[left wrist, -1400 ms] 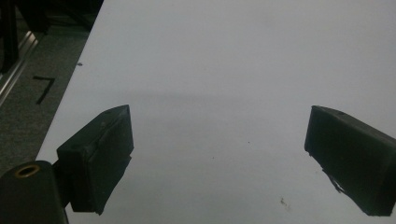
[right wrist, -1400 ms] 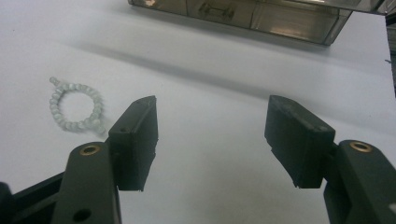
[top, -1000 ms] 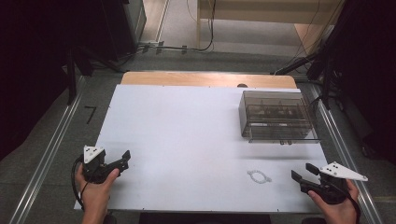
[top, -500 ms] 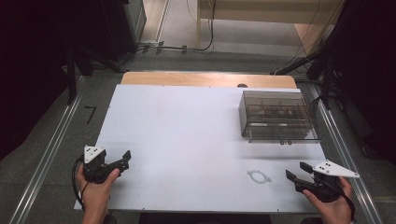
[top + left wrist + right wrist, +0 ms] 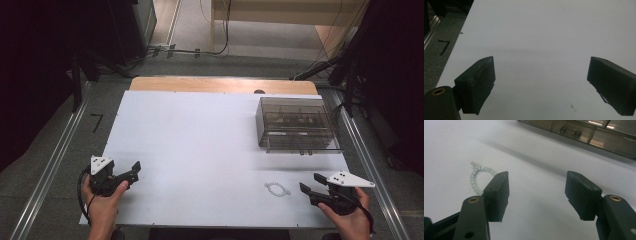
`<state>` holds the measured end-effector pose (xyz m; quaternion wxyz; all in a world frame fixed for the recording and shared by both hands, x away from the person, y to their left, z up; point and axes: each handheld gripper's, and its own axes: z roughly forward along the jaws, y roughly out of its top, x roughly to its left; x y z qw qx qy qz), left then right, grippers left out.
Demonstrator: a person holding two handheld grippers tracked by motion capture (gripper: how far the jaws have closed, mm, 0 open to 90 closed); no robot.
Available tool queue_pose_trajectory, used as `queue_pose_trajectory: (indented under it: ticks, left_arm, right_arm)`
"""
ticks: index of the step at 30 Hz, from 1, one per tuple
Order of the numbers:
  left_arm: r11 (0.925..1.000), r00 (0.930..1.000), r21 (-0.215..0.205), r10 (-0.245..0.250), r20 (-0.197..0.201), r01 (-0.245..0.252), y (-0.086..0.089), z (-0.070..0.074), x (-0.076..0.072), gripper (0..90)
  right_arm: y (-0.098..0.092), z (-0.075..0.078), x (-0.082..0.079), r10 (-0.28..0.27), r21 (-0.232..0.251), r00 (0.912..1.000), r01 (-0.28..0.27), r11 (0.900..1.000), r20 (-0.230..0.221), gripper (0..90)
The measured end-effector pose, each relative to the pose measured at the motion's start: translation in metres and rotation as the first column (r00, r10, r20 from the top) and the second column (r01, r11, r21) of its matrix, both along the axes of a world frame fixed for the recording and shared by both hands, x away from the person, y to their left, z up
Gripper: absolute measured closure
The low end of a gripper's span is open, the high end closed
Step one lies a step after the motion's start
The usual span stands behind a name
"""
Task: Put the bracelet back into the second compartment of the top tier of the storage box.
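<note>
A small white bead bracelet [image 5: 276, 189] lies on the white table top [image 5: 200, 140] near the front right. My right gripper [image 5: 309, 183] rests just to its right, pointing left at it. In the right gripper view the bracelet [image 5: 477, 175] sits ahead and left, partly behind the left jaw. My right gripper [image 5: 537, 192] is open; its jaws have just been closing slightly, with only bare table between them. My left gripper [image 5: 134, 170] lies at the front left, held by a hand. In its own view, my left gripper [image 5: 541, 82] is wide open over bare table.
A smoky clear drawer box [image 5: 295, 125] stands at the back right, its drawer fronts [image 5: 584, 131] facing the right gripper. A wooden strip [image 5: 220, 85] borders the far edge. Metal rails [image 5: 55, 165] run along both sides, with dark equipment beyond.
My right gripper has edged slightly left toward the bracelet. The left gripper has not moved.
</note>
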<state>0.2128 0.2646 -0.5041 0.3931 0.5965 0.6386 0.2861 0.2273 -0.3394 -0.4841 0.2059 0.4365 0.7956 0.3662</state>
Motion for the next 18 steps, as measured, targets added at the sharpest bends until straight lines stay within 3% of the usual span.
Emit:
queue_pose_trajectory:
  ticks: [18]
  left_arm:
    - [1.0000,1.0000,-0.005,-0.002,-0.003,0.002,0.000,0.000,0.000,8.7]
  right_arm:
    - [0.015,-0.002,0.005,0.051,-0.016,0.9985,-0.051,0.999,-0.021,37.6]
